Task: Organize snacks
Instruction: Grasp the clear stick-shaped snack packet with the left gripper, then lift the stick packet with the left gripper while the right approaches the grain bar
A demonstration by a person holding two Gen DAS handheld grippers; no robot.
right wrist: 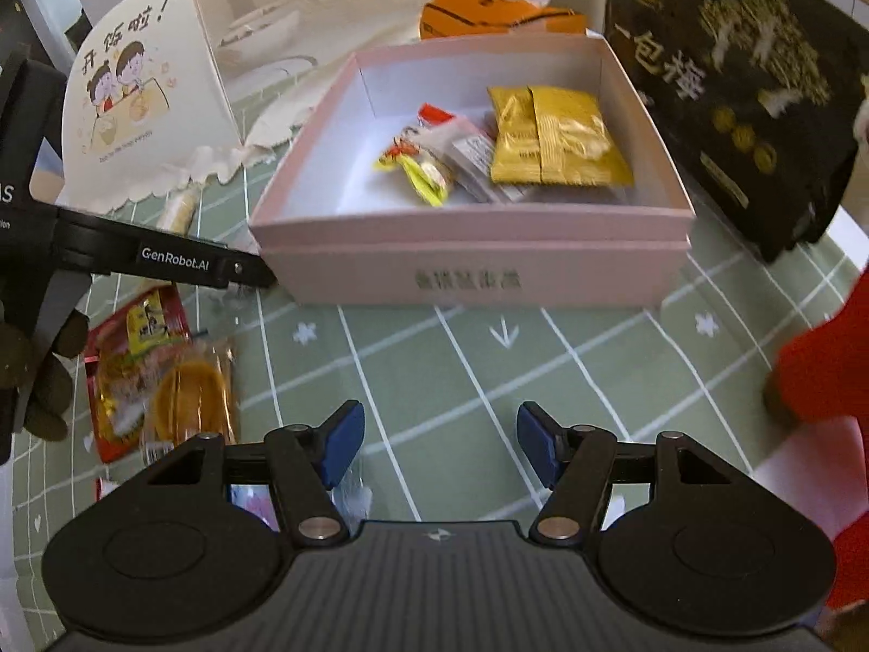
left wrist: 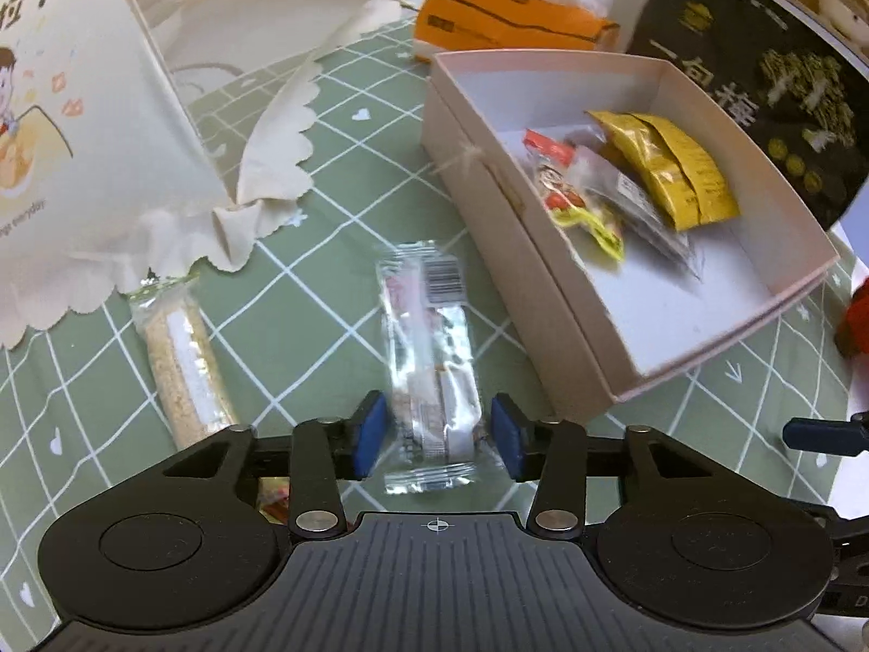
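Observation:
A pink open box (left wrist: 548,293) (right wrist: 467,266) sits on the green checked tablecloth and holds a yellow packet (left wrist: 673,163) (right wrist: 554,141), a red-and-yellow snack (left wrist: 570,201) (right wrist: 418,163) and a clear packet. My left gripper (left wrist: 440,434) is open, its blue pads either side of the near end of a clear-wrapped snack bar (left wrist: 429,358) lying on the cloth. A second, crumb-coated bar (left wrist: 182,364) lies to its left. My right gripper (right wrist: 440,443) is open and empty above bare cloth in front of the box. A red snack bag (right wrist: 136,364) and an orange-filled packet (right wrist: 190,396) lie to its left.
A cream paper bag with cartoon print (left wrist: 81,108) (right wrist: 141,103) lies at the left. An orange tissue box (left wrist: 505,16) (right wrist: 489,11) stands behind the pink box. A large black snack bag (left wrist: 760,76) (right wrist: 744,81) leans at the right. A red object (right wrist: 831,358) is at the right edge.

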